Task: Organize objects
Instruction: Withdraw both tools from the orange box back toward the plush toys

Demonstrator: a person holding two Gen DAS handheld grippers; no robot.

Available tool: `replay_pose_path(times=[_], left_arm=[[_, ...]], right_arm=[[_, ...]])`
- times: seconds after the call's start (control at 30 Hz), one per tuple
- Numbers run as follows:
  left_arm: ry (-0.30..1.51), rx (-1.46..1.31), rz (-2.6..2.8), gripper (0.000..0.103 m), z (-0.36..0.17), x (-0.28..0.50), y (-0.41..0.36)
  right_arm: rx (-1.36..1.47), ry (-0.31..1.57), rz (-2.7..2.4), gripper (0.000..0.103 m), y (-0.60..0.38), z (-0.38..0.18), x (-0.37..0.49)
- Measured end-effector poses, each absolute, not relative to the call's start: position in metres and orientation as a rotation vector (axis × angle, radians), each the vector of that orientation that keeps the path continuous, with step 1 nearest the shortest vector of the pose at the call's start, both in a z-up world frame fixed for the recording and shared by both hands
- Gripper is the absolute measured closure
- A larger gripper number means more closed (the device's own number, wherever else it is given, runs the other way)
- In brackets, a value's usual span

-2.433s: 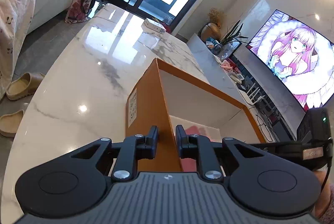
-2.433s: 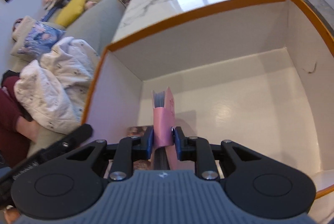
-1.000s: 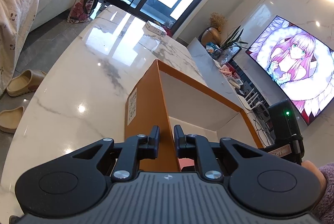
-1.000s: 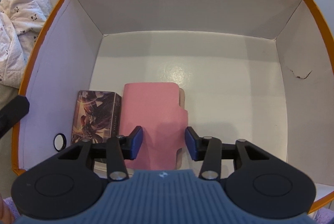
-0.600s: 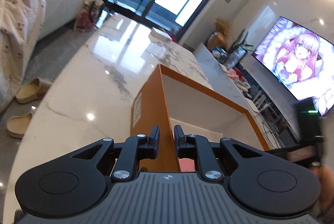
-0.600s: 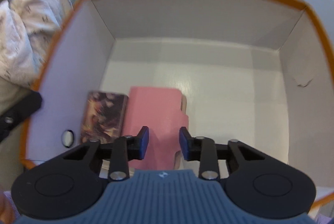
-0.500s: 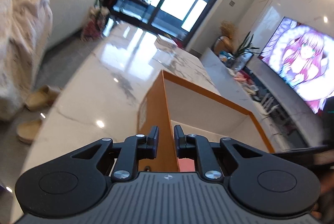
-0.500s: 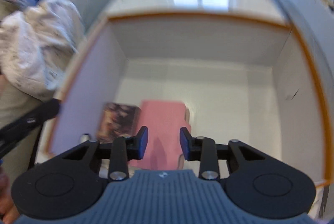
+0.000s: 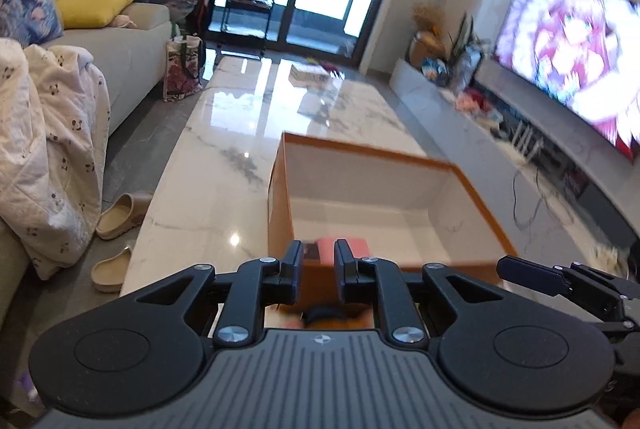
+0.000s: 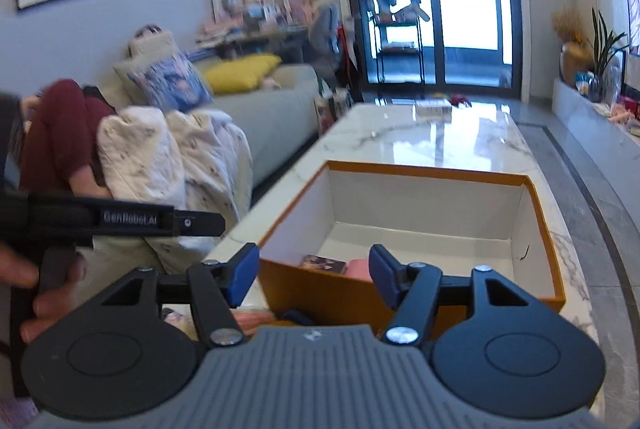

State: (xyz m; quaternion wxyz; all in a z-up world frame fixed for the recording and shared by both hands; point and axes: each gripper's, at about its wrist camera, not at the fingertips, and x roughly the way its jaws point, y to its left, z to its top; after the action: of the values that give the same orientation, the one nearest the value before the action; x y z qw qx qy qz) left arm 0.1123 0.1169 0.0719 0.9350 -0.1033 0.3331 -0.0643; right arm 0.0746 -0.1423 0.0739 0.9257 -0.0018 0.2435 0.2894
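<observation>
Distance had opened between both tools and the orange box (image 10: 400,293) since half a second before. Then the right gripper (image 10: 312,275) looked straight down into the box with its blue-padded fingers (image 10: 242,271) only a little apart; now it was level and drawn back to the near side, fingers spread wide and grasping nothing. The pink wallet (image 10: 358,267) it had carried earlier lay flat on the white floor of the box, just beside the dark illustrated card box (image 10: 324,263), both in the near left corner.

The left gripper (image 9: 316,269) had straddled the box's left wall before; now it was back behind the near wall, its fingers (image 9: 292,265) close together but with a narrow gap, released (the wall was beyond them, not between them). Past them the wallet (image 9: 342,247) showed as a pink sliver. The box stood on the marble tabletop (image 9: 224,165), and the left view was blurred on the television (image 9: 572,65) side.
</observation>
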Motion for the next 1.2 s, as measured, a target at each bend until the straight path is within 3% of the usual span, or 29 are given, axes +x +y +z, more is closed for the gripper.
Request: replay_pose_path(times=[0.17, 0.63, 0.83, 1.2], left_arm=[[0.761, -0.140, -0.085, 0.077, 0.062, 0.096, 0.120], [0.932, 0.120, -0.020, 0.076, -0.015, 0.051, 0.101], [0.937, 0.059, -0.054, 0.075, -0.023, 0.048, 0.101], [0.988, -0.100, -0.212, 0.075, -0.026, 0.053, 0.089]], right_arm=[[-0.035, 0.557, 0.607, 0.032, -0.137, 0.039, 0.051], [-0.136, 0.748, 0.663, 0.022, -0.121, -0.040, 0.031], [-0.154, 0.790, 0.651, 0.016, -0.118, -0.053, 0.037], [-0.190, 0.813, 0.681, 0.018, -0.103, -0.070, 0.049]])
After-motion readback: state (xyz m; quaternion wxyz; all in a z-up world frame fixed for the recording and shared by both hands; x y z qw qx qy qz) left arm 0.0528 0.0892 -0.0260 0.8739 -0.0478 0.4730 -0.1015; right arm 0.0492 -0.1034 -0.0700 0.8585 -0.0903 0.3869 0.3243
